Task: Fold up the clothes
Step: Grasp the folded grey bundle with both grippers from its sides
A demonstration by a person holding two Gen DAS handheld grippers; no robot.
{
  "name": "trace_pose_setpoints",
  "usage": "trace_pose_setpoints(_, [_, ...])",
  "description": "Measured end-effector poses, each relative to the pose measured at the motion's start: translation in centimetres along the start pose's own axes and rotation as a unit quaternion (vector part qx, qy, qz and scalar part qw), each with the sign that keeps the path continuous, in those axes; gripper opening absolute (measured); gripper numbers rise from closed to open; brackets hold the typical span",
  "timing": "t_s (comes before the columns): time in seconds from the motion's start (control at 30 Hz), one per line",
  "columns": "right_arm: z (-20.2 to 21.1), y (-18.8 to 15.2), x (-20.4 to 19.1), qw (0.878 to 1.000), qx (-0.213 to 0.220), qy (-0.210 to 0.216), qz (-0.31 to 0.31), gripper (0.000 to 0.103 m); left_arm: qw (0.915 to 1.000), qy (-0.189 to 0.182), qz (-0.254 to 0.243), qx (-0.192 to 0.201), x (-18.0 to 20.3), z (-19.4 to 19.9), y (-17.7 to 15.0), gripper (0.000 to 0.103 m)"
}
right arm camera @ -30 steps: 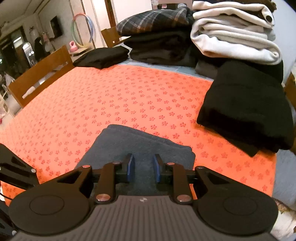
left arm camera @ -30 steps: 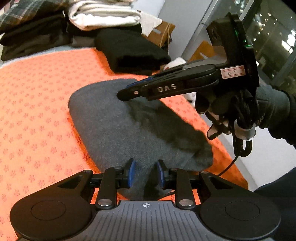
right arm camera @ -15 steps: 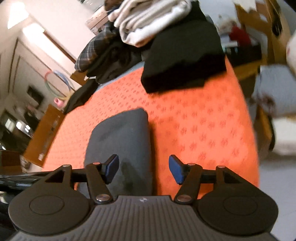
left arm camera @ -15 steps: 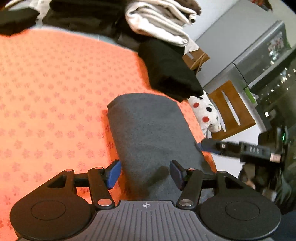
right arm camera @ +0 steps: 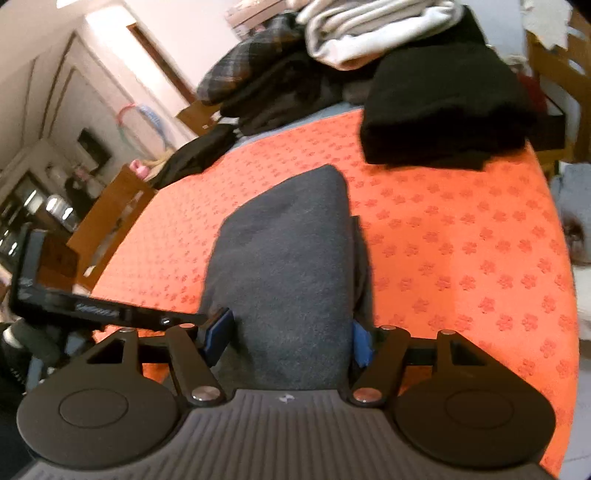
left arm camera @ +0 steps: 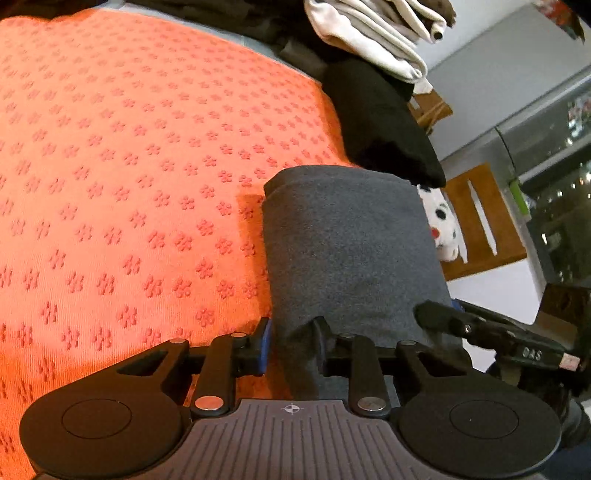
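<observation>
A folded dark grey garment (left arm camera: 347,243) lies on the orange flower-patterned cloth (left arm camera: 140,155); it also shows in the right wrist view (right arm camera: 284,251). My left gripper (left arm camera: 291,345) is shut on the garment's near left edge, with a pinch of grey fabric between the pads. My right gripper (right arm camera: 288,338) is wide open and straddles the garment's near end, one blue pad on each side. The right gripper's finger (left arm camera: 443,321) shows at the garment's right corner in the left wrist view.
A folded black garment (right arm camera: 439,110) lies just beyond the grey one. Stacks of white (right arm camera: 369,29), plaid and dark clothes (right arm camera: 273,85) stand at the back. The table edge is at the right, with a wooden chair (left arm camera: 476,221) and a spotted plush toy (left arm camera: 443,229) beyond it.
Both grippers swung to the garment's near end. The left gripper opened half a second ago and has now closed on the edge; the right opened and stays wide open around the garment.
</observation>
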State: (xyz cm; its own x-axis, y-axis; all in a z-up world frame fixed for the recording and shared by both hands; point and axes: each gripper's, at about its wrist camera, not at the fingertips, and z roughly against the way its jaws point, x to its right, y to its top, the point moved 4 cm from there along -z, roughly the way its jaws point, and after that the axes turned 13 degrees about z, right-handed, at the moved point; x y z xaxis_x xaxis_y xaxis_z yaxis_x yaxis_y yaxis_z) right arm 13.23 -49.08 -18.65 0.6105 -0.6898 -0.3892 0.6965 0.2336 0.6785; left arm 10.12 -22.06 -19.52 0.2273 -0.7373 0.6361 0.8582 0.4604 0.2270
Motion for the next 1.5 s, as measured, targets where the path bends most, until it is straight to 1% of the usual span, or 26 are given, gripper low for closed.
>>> trace_pose_setpoints(0.17, [0.3,-0.3,1.6,0.999,0.025,-0.013,-0.04,0.08,1.0,-0.006,0.003,-0.004,-0.3,0.0,0.1,0.028])
trace_pose_setpoints(0.2, [0.4,-0.5,2.0,0.998,0.024,-0.008,-0.053,0.08,1.0,-0.006,0.003,-0.005,-0.3,0.0,0.1,0.028])
trace_pose_setpoints(0.27, [-0.1,-1.0,2.5,0.997,0.014,0.016,-0.073,0.08,0.9999,-0.007,0.007,-0.007,-0.3,0.0,0.2,0.028])
trace_pose_setpoints(0.3, [-0.4,-1.0,2.5,0.997,0.011,0.022,-0.075,0.08,0.9999,-0.007,0.011,-0.007,-0.3,-0.1,0.3,0.029])
trace_pose_setpoints(0.37, [-0.7,-0.9,2.3,0.997,0.01,0.028,-0.071,0.078,1.0,-0.003,0.003,-0.004,0.0,-0.1,0.2,0.03])
trace_pose_setpoints(0.4, [-0.9,-0.9,2.2,0.997,0.008,0.03,-0.07,0.074,1.0,-0.001,-0.004,-0.002,0.3,-0.1,0.1,0.031])
trace_pose_setpoints(0.43, [-1.2,-0.8,2.0,0.997,0.006,0.033,-0.07,0.074,0.9999,0.0,-0.011,0.0,0.5,-0.1,0.0,0.03])
trace_pose_setpoints(0.5, [-1.6,-0.7,2.0,0.997,0.006,0.037,-0.073,0.074,0.9999,-0.008,-0.014,-0.002,0.7,-0.2,0.1,0.031])
trace_pose_setpoints(0.57, [-1.6,-0.6,2.4,0.995,0.011,0.037,-0.09,0.071,0.9998,-0.014,-0.01,-0.004,0.7,-0.2,0.3,0.034])
trace_pose_setpoints(0.6, [-1.6,-0.5,2.5,0.995,0.013,0.031,-0.099,0.068,0.9998,-0.016,-0.008,-0.005,0.6,-0.3,0.3,0.037])
trace_pose_setpoints(0.7, [-1.4,-0.4,2.0,0.996,0.014,0.002,-0.088,0.069,0.9998,-0.014,-0.013,0.0,0.6,-0.3,0.2,0.04])
trace_pose_setpoints(0.8, [-1.6,-0.2,1.7,0.997,0.009,-0.008,-0.073,0.071,0.9997,-0.009,-0.023,0.004,0.7,-0.3,0.1,0.039])
trace_pose_setpoints(0.87, [-1.5,-0.1,1.8,0.998,0.005,-0.015,-0.068,0.075,0.9996,-0.004,-0.027,0.005,0.6,-0.3,0.1,0.035])
trace_pose_setpoints(0.9, [-1.4,-0.2,1.8,0.998,0.0,-0.02,-0.066,0.081,0.9996,-0.002,-0.027,0.006,0.6,-0.2,0.1,0.033])
trace_pose_setpoints(0.93, [-1.3,-0.2,1.8,0.998,-0.004,-0.026,-0.063,0.082,0.9997,-0.001,-0.024,0.006,0.4,-0.1,0.1,0.032])
trace_pose_setpoints(1.03, [-1.1,-0.7,1.9,0.997,-0.012,-0.007,-0.076,0.082,0.9999,-0.002,-0.014,0.003,0.1,0.0,0.1,0.03])
trace_pose_setpoints(1.13, [-1.2,-0.9,1.7,0.997,-0.011,-0.001,-0.081,0.082,0.9999,0.002,-0.017,-0.002,0.2,-0.1,0.2,0.03])
trace_pose_setpoints(1.23, [-1.4,-0.9,1.3,0.996,-0.008,0.012,-0.084,0.074,0.9998,0.005,-0.015,-0.01,0.1,-0.2,0.5,0.03])
trace_pose_setpoints(1.33, [-1.4,-1.0,1.2,0.997,-0.001,0.015,-0.081,0.073,0.9997,0.008,-0.015,-0.018,0.2,-0.3,0.8,0.03])
trace_pose_setpoints(1.4, [-1.2,-1.2,1.9,0.995,0.011,0.009,-0.099,0.073,0.9997,0.01,-0.013,-0.02,0.4,-0.4,0.8,0.032])
trace_pose_setpoints(1.5, [-1.3,-1.4,2.5,0.993,0.024,0.024,-0.117,0.071,0.9998,0.002,-0.01,-0.018,0.6,-0.5,0.8,0.033])
